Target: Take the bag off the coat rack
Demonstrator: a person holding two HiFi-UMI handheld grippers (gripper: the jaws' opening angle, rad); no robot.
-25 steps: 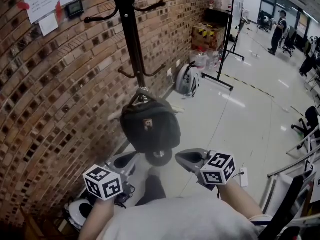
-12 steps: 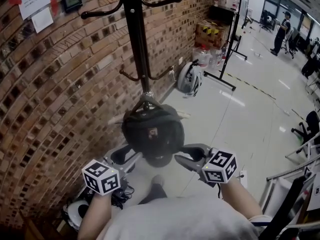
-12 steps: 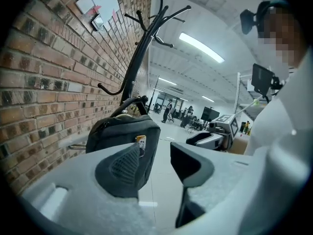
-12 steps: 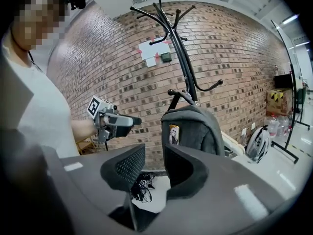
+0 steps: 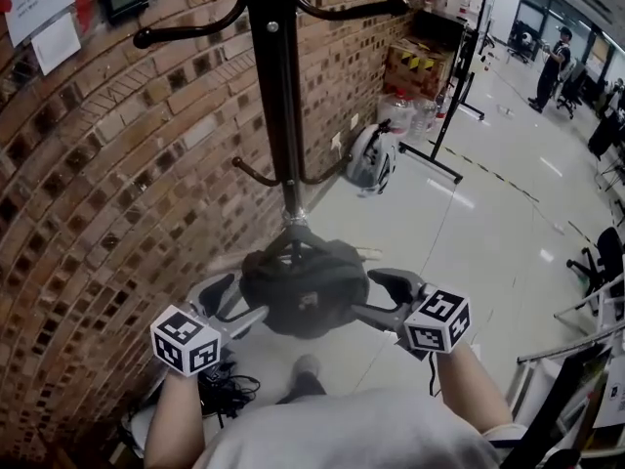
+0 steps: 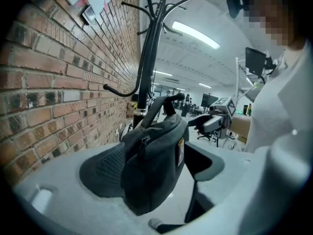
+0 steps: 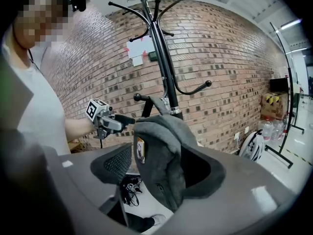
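Brown brick wall [image 5: 88,184] runs down your left and a pale glossy floor [image 5: 469,233] spreads to your right.

Your left hand-held gripper [image 5: 232,306] has its jaws spread wide. The left end of the dark grey fabric bag [image 5: 305,296] sits between them, but they are not pinched on it. Your right hand-held gripper [image 5: 386,301] matches it on the other side: its jaws are wide apart around the bag's right end and nothing is clamped.

A second ago both hand-held grippers were lower, under the bag and apart from it. Half a second ago they were just beside its lower corners. Now they have come up level with it, one at each end. The black metal coat rack [image 5: 278,86] also fills more of the head view than it did.

The bag's long axis runs across you from one hand-held gripper to the other, about level. Its top faces up toward the rack, and its dark handle [image 5: 293,234] rises to the pole just under the lower hooks, so it is not yet off. A small pale label [image 6: 180,151] on its side faces your body.

Farther out, a white helmet [image 5: 371,159] lies on the floor near the wall. A cardboard box with yellow-and-black tape [image 5: 415,66] stands beyond it. A tangle of black cable [image 5: 225,394] lies by your feet.
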